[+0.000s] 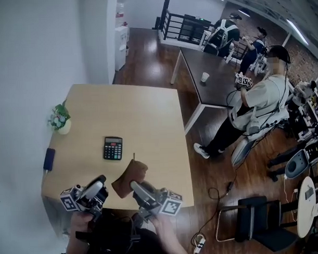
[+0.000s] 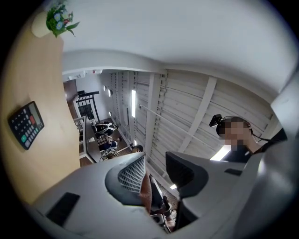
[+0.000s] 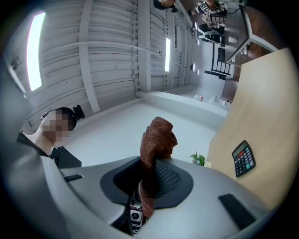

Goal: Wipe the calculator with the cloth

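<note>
Starting at your far left, a small white pot of green leaves and pale flowers [image 1: 60,122] stands on the pale wooden table [image 1: 148,108], well beyond your left claw [image 1: 100,182] and off to its left, close to the wall. A dark blue oblong thing [image 1: 48,159] lies at that same table edge, nearer the claw; you cannot tell what it is.

Your left claw sits over the near edge of the table with its nose tilted upward, so its own camera takes in mostly ceiling. Its jaws stand partly spread, with a clear gap between the ribbed pad [image 2: 132,173] and the dark one opposite, and they pinch nothing.

The black pocket calculator with pale, red and green keys [image 1: 113,148] lies flat on the table ahead of both claws, roughly between the lines they point along.

The rust-brown knitted cloth [image 1: 130,176] is on the claws' side of the calculator and apart from it. Your right claw [image 1: 135,185] has its jaws pressed together on this cloth, and a bunched end pokes up past the tips. This claw also points upward.

Farther right, well away from your right claw across the dark wooden floor, a person in a pale top [image 1: 257,107] stands beside a long dark table [image 1: 215,90] carrying a white cup [image 1: 204,77].
</note>
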Tool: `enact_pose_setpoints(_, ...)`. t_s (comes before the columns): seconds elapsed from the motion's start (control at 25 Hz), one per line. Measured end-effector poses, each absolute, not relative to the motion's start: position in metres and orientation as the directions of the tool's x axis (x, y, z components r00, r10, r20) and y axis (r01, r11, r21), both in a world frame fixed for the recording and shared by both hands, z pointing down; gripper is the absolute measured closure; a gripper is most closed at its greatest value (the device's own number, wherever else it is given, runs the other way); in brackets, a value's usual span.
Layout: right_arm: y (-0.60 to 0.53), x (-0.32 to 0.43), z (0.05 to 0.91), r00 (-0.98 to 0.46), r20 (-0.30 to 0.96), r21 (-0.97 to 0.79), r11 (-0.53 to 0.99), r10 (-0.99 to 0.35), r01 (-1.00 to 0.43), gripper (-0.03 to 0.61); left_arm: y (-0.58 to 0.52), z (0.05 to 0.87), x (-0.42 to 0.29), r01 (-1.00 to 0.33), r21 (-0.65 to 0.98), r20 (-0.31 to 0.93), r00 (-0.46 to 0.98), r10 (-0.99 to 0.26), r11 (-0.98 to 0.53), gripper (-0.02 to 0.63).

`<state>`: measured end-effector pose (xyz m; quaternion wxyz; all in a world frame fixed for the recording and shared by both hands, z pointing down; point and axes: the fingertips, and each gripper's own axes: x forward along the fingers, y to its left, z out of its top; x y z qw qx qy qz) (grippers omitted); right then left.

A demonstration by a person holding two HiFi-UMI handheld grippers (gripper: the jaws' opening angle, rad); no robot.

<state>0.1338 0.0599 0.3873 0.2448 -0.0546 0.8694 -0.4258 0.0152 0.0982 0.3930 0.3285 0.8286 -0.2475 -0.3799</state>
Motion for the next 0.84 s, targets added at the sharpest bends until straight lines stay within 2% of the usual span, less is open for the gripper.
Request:
enact_pose_setpoints(0.4, 0.062, 0.124, 0.359, -0.858, -0.417, -0.721, 0.684, -0.300, 0.112, 0.518, 0.104, 0.349, 0.008, -0.052, 0.719, -0.566, 0.536, -0.627, -0.693, 0.519)
enact_pose_setpoints(0.84, 0.062, 0.067, 0.350, -0.866, -0.383, -0.710, 0.702, -0.321, 0.053, 0.518, 0.092, 0.342, -0.057, -0.015, 0.706, -0.595, 0.530, -0.605, -0.708, 0.546)
